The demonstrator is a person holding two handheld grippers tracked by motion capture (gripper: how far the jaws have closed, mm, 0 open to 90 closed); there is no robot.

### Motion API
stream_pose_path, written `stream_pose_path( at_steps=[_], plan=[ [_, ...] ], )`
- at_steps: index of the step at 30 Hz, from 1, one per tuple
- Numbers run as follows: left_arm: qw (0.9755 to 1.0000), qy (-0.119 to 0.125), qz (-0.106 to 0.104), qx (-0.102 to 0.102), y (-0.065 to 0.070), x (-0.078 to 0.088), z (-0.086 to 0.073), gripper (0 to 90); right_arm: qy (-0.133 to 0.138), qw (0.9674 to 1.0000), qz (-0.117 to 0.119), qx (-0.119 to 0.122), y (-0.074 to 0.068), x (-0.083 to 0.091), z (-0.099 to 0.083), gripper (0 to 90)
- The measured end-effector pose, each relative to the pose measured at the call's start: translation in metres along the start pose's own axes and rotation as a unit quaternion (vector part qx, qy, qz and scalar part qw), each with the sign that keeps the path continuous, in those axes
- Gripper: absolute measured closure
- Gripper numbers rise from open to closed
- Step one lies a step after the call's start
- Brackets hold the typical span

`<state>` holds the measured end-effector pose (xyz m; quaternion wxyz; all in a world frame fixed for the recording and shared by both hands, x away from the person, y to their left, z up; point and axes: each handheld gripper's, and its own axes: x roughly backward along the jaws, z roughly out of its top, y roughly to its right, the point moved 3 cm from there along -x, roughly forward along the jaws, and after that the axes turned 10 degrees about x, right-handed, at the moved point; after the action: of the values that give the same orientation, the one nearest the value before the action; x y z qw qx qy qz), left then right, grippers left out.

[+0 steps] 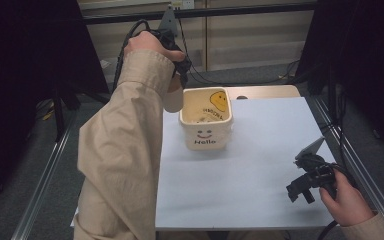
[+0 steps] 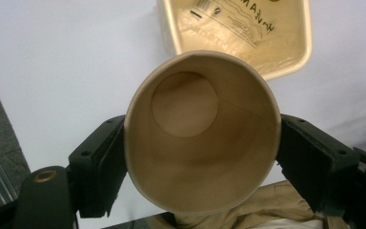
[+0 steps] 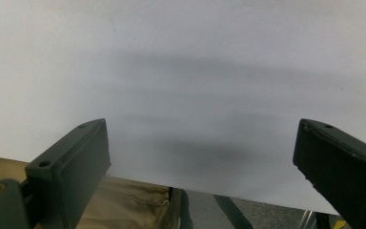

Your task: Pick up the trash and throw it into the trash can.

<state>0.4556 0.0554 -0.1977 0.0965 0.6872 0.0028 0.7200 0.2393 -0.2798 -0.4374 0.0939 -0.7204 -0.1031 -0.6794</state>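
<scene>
An empty tan paper cup (image 2: pixel 186 105) is clamped by its sides between my left gripper's black jaws, its mouth facing the camera. In the high view that cup (image 1: pixel 174 99) hangs just left of a cream square bucket (image 1: pixel 206 131) with a smiley face and "Hello" on its front. My left gripper (image 1: pixel 179 80) points down from a raised hand. From the left gripper view the bucket (image 2: pixel 286 52) lies beyond the cup, with printed packaging inside. Low over the table's near right corner, my right gripper (image 1: pixel 300 191) stands open with nothing between its jaws (image 3: pixel 205 148).
A white sheet (image 1: pixel 260 165) covers the table, with a wooden strip (image 1: pixel 265 91) at its far edge. Metal rails (image 1: pixel 352 150) run along both sides. Dark curtains and cables stand behind. The person's beige sleeve (image 1: pixel 117 160) crosses the left side.
</scene>
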Motion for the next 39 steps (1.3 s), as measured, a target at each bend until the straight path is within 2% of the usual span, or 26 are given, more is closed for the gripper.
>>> stream_pose_path(
  at_steps=[3, 4, 5, 8, 9, 10, 11, 13, 14, 15, 17, 20, 21, 27, 31, 34, 37, 39],
  plan=[
    [1.0, -0.001, -0.004, -0.003, 0.008, -0.005, 0.006, 21.4, 0.001, 1.0, -0.003, 0.004, 0.001, 0.001, 0.0, 5.1],
    [0.9999, -0.003, -0.006, -0.009, 0.01, -0.006, 0.008, 21.4, 0.0, 1.0, 0.0, -0.002, 0.0, 0.002, 0.0, 5.0],
    [0.9999, -0.005, -0.008, -0.008, 0.012, -0.008, 0.01, 21.5, 0.012, 0.9999, 0.003, -0.003, 0.001, 0.0, 0.001, 4.9],
    [0.9998, -0.011, -0.011, -0.013, 0.019, -0.015, 0.016, 21.4, 0.006, 0.9999, 0.005, -0.013, -0.002, 0.001, 0.001, 5.1],
    [0.9997, -0.012, -0.01, -0.017, 0.02, -0.017, 0.018, 21.4, 0.001, 0.9999, 0.001, -0.012, -0.001, 0.002, 0.001, 5.0],
    [0.9998, -0.011, -0.01, -0.016, 0.022, -0.019, 0.02, 21.4, 0.014, 0.9999, 0.004, -0.002, 0.001, 0.0, 0.002, 4.9],
    [0.9997, -0.011, -0.011, -0.02, 0.024, -0.021, 0.022, 21.4, 0.011, 0.9999, -0.002, 0.004, 0.001, 0.0, 0.001, 5.1],
    [0.9996, -0.012, -0.012, -0.022, 0.026, -0.025, 0.024, 21.4, 0.011, 0.9999, 0.005, -0.004, -0.001, -0.001, 0.002, 5.1],
    [0.9996, -0.012, -0.012, -0.022, 0.028, -0.026, 0.025, 21.3, 0.002, 1.0, -0.002, 0.001, -0.001, 0.001, 0.002, 5.1],
    [0.9996, -0.011, -0.014, -0.021, 0.029, -0.028, 0.026, 21.3, 0.005, 1.0, -0.003, 0.006, 0.0, 0.0, 0.002, 5.0],
    [0.9995, -0.014, -0.013, -0.023, 0.03, -0.031, 0.028, 21.2, 0.002, 0.9999, -0.002, 0.013, 0.001, 0.0, 0.002, 5.1],
    [0.9994, -0.013, -0.011, -0.031, 0.033, -0.036, 0.03, 21.2, 0.0, 1.0, -0.001, 0.002, 0.0, 0.001, 0.003, 5.2],
    [0.9993, -0.014, -0.011, -0.031, 0.034, -0.038, 0.03, 21.2, 0.006, 0.9999, -0.005, 0.012, 0.001, 0.0, 0.002, 5.0],
    [0.9991, -0.013, -0.012, -0.037, 0.037, -0.049, 0.034, 20.9, 0.002, 0.9999, -0.003, 0.011, 0.0, 0.001, 0.003, 5.1],
    [0.9991, -0.016, -0.002, -0.039, 0.039, -0.059, 0.035, 20.8, 0.002, 1.0, -0.003, 0.007, -0.001, 0.001, 0.003, 5.1],
    [0.999, -0.021, -0.005, -0.038, 0.039, -0.065, 0.036, 20.6, 0.011, 0.9999, -0.002, 0.007, -0.001, -0.001, 0.003, 5.1],
    [0.9991, -0.021, -0.001, -0.036, 0.038, -0.071, 0.036, 20.5, 0.011, 0.9999, 0.0, 0.001, -0.002, 0.0, 0.003, 5.0],
    [0.9991, -0.023, -0.002, -0.034, 0.037, -0.075, 0.037, 20.4, 0.012, 0.9999, 0.0, 0.007, -0.001, 0.0, 0.003, 5.1]
  ],
)
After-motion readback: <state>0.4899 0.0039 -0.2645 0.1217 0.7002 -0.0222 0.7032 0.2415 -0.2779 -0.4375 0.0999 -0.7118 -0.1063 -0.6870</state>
